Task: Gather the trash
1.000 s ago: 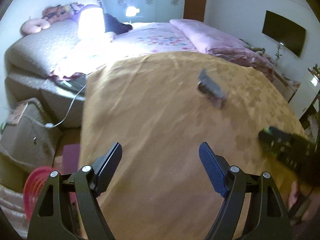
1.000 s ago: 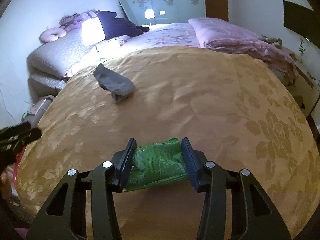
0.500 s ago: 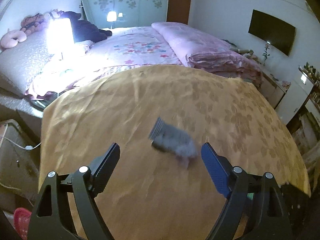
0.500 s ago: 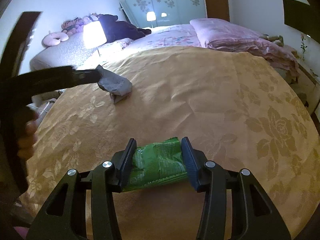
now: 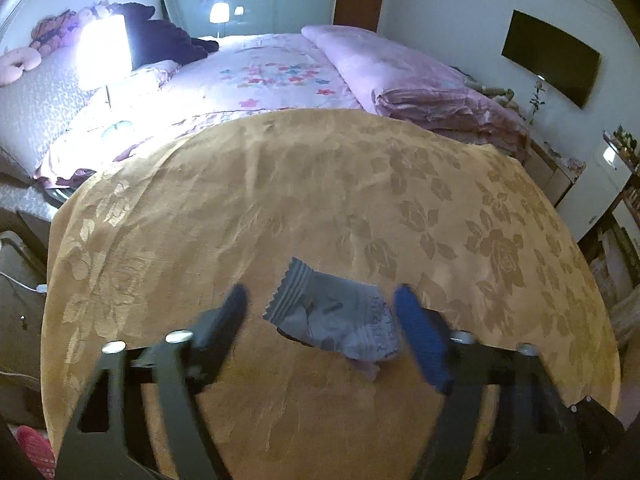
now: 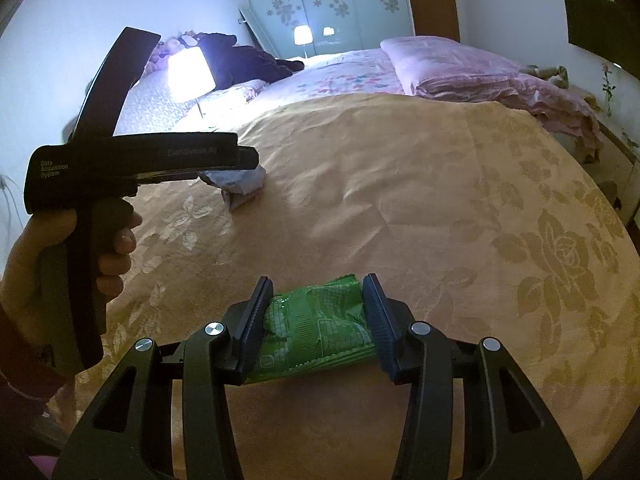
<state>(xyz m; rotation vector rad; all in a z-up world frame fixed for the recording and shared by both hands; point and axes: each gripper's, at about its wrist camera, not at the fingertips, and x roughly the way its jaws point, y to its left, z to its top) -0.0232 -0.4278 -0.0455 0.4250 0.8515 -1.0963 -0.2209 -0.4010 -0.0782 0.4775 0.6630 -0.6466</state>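
A crumpled grey wrapper lies on the golden bedspread. My left gripper straddles it and its jaws are closing. The blue right pad sits at the wrapper's edge, while the left pad still stands a gap away from it. In the right wrist view a hand holds the left gripper over the same grey wrapper at the left. My right gripper is shut on a green wrapper, held just above the bedspread near its front edge.
A folded pink quilt and a floral sheet lie beyond the bedspread. A lit lamp glows at the back left, and a dark screen hangs on the right wall. A pink basket sits low at the left.
The left gripper has travelled across the bed to the grey wrapper, which now lies between its narrowing jaws. The right gripper has kept still with the green wrapper in it.
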